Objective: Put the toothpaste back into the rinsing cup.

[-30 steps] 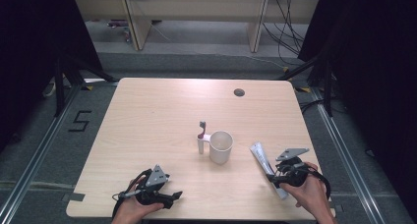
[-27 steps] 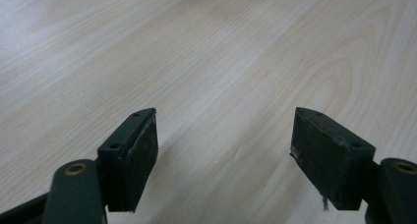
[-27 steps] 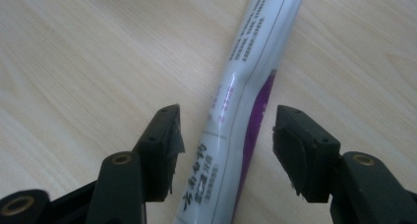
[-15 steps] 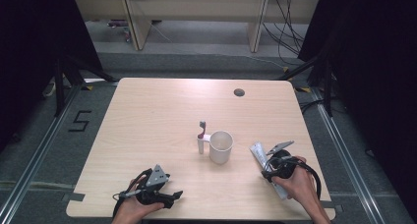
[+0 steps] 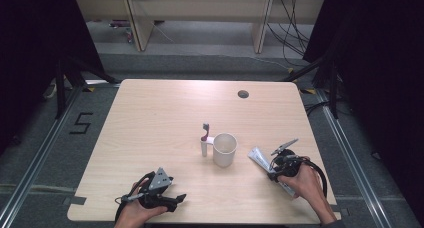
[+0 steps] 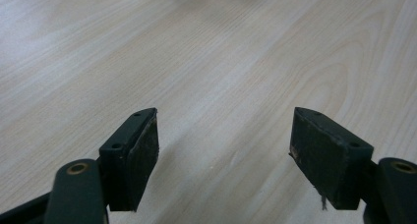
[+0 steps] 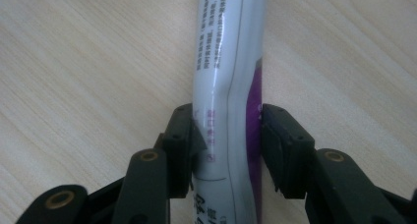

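Basically just a grasp so far: right gripper (image 7: 227, 135) clamps tube (image 7: 228, 62) lying on table (image 5: 150, 113) right of mug (image 5: 224, 149); left gripper (image 6: 223, 157) wide, empty, near-left. Lift pending.

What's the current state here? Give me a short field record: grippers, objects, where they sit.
left gripper: open, nothing between its jaws, low over the near left of the table
right gripper: shut on the tube, at the near right
tube: white with purple print, lying on the table, jaws pressed on both its sides
mug: white, upright, near table centre
toothbrush: beside the mug, on its left in the high view
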Available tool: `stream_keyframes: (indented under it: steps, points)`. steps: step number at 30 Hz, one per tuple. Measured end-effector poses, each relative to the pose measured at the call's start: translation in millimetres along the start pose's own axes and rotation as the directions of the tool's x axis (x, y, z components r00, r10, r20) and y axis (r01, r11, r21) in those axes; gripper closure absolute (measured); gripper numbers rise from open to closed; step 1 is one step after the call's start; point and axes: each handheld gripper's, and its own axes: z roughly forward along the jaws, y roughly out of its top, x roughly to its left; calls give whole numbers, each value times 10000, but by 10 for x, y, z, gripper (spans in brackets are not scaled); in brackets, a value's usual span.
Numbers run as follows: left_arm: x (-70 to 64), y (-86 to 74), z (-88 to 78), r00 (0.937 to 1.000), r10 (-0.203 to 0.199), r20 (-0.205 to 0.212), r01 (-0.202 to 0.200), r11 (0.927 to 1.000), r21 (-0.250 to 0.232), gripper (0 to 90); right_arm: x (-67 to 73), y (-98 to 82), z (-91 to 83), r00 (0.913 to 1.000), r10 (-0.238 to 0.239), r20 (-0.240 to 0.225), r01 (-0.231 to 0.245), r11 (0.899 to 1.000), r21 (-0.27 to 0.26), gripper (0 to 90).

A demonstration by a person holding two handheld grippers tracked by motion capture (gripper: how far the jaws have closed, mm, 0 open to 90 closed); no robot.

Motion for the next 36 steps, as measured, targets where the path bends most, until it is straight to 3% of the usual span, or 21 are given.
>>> stream_keyframes:
  steps: [1, 4, 5, 6, 7, 8, 10, 11, 13, 16, 17, 18, 19, 20, 23, 26, 27, 28, 29, 34, 36]
  points:
    - [-4, -3, 0, 10000, -12, 18, 12, 10000, -5, 265, -26, 12, 1, 9992, -388, 76, 388, 9992, 8, 590]
    - [2, 1, 5, 10000, -27, -30, 27, 10000, 16, 265, -34, 39, 2, 9988, -480, 44, 479, 9986, 205, 597]
    - [0, 1, 3, 10000, -5, -27, 5, 10000, 19, 266, -23, 45, -2, 9992, -338, -203, 345, 9988, 336, 600]
    - [-4, -2, 1, 10000, 4, 7, -4, 10000, 27, 266, -48, 55, -1, 9984, -557, -11, 557, 9979, 316, 602]
    - [-3, -4, 4, 10000, 11, 22, -11, 10000, 22, 267, -33, 61, -5, 9993, -356, -81, 359, 9983, 467, 607]
    - [1, -2, 3, 10000, 15, 10, -15, 10000, 59, 268, -67, 73, 7, 9964, -836, -108, 839, 9959, 325, 612]
    - [1, -1, 8, 10000, -57, -30, 57, 10000, 35, 269, -58, 80, -1, 9981, -609, -95, 613, 9967, 537, 620]
    - [-2, -4, 6, 10000, -9, -6, 9, 10000, 50, 269, -80, 89, 3, 9962, -865, -49, 866, 9951, 478, 625]
    - [-4, -6, 9, 10000, 32, 34, -32, 10000, 63, 271, -53, 96, -6, 9988, -474, -142, 483, 9963, 710, 643]
    - [-6, -2, 18, 10000, 8, 37, -8, 10000, 35, 272, -117, 113, 10, 9935, -1119, -186, 1127, 9924, 498, 678]
    - [4, -5, 9, 9997, 225, -14, -224, 9996, 199, 273, -93, 111, -6, 9978, -622, -229, 637, 9956, 687, 697]
    - [0, -7, 11, 9999, 172, 0, -172, 9997, 195, 274, -129, 121, 1, 9946, -1035, -85, 1039, 9931, 543, 729]
    - [2, -7, 24, 9999, 102, 48, -103, 9999, 95, 275, -138, 127, 2, 9939, -1099, -133, 1105, 9923, 561, 755]
    - [7, -2, 15, 9999, 149, -25, -149, 9997, 195, 275, -132, 128, -9, 9972, -732, -114, 739, 9941, 800, 754]
    - [5, -8, 11, 9999, 141, -4, -141, 9997, 189, 276, -178, 140, 9, 9922, -1211, -300, 1228, 9905, 620, 756]
    - [9, -6, 16, 10000, 71, 30, -71, 9998, 193, 279, -146, 150, -4, 9965, -798, -267, 821, 9916, 995, 757]
    - [5, -7, 16, 9999, 101, 20, -102, 9998, 188, 279, -173, 161, 13, 9915, -1261, -322, 1282, 9889, 757, 757]
    - [7, -10, 17, 9998, 174, 4, -174, 9997, 184, 281, -161, 167, 5, 9931, -1105, -396, 1139, 9889, 956, 757]
    - [7, -9, 17, 9998, 190, 18, -190, 9996, 189, 282, -177, 178, 10, 9903, -1348, -338, 1373, 9864, 906, 757]
    - [6, -10, 15, 9999, 153, 12, -153, 9996, 250, 287, -174, 191, 12, 9911, -1282, -353, 1311, 9863, 1006, 759]
    - [10, -7, 18, 9999, 158, -5, -158, 9995, 271, 291, -180, 200, 17, 9878, -1513, -366, 1543, 9828, 1019, 759]
